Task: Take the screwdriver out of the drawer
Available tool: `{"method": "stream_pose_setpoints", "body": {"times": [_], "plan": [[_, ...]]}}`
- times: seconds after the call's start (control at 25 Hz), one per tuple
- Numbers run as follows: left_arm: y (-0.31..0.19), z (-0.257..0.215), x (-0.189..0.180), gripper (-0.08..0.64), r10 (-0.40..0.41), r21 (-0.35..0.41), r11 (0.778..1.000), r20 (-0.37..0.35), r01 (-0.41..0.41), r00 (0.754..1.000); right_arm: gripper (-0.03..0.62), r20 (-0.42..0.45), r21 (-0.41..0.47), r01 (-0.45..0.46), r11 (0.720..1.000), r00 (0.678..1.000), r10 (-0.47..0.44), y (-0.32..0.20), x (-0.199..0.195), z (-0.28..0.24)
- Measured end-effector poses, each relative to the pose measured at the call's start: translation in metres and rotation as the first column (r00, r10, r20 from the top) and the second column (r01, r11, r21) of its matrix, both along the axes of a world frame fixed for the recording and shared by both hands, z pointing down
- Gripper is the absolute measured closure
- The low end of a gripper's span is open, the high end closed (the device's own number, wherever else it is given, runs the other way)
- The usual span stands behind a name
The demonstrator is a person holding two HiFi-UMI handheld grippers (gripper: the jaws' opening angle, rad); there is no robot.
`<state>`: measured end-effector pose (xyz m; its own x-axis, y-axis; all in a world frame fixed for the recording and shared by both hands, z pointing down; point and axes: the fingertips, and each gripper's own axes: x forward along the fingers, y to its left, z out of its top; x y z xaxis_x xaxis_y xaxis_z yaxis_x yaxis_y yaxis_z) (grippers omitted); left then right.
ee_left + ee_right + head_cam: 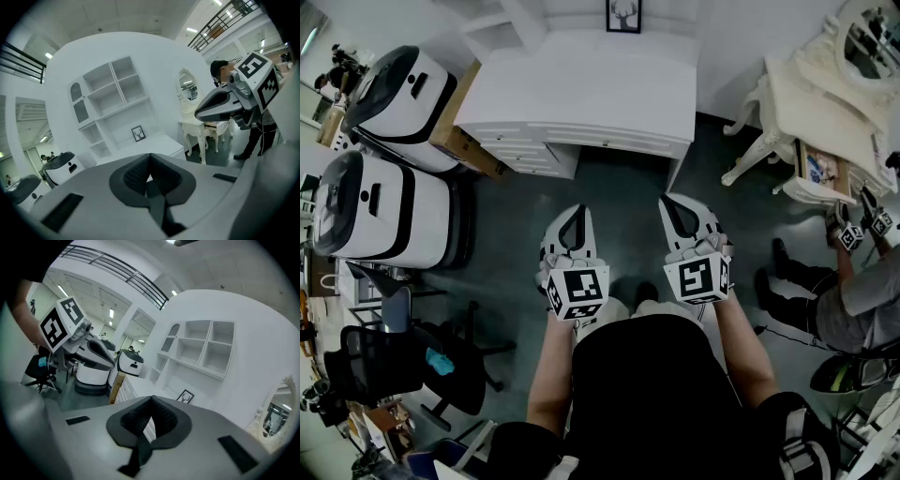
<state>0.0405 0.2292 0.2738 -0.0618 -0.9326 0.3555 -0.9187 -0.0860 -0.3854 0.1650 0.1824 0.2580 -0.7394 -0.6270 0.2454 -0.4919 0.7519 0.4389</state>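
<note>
Close to the person's body, the left gripper point(577, 210) and right gripper point(672, 200) hover with fingers pressed together on nothing, so the task looks unstarted, and the next move is reaching the white bench point(581, 84) beyond, whose shut drawers point(534, 148) presumably hide the unseen screwdriver.

I can read no words, numbers or brand names anywhere. The cube point(577, 292) on my left gripper point(573, 217) and its twin on my right gripper point(679, 208), lower centre of the head view, carry only black-and-white square patterns, not letters.
</note>
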Motion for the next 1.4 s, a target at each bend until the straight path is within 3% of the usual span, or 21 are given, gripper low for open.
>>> {"method": "stream_pose_setpoints", "body": {"times": [0.4,0.76,1.04,1.4], "plan": [[0.010,-0.004,0.014,0.538,0.010,0.008,1.000,-0.064,-0.010,0.998,0.579,-0.015,0.011,0.004,1.000,1.000,-0.004,0.008,0.009,-0.005],[0.015,0.018,0.017,0.538,0.039,-0.056,0.998,-0.045,-0.042,0.998,0.574,0.005,0.002,-0.016,1.000,1.000,0.016,0.011,0.014,0.004],[0.020,0.032,0.028,0.538,0.052,-0.085,0.994,-0.120,-0.062,0.991,0.574,-0.009,-0.037,-0.042,0.998,0.999,0.042,0.011,0.029,0.015],[0.023,0.062,0.017,0.538,0.048,-0.127,0.990,-0.089,-0.059,0.995,0.574,-0.011,-0.097,-0.079,0.992,0.997,0.079,0.009,0.021,0.037]]}}
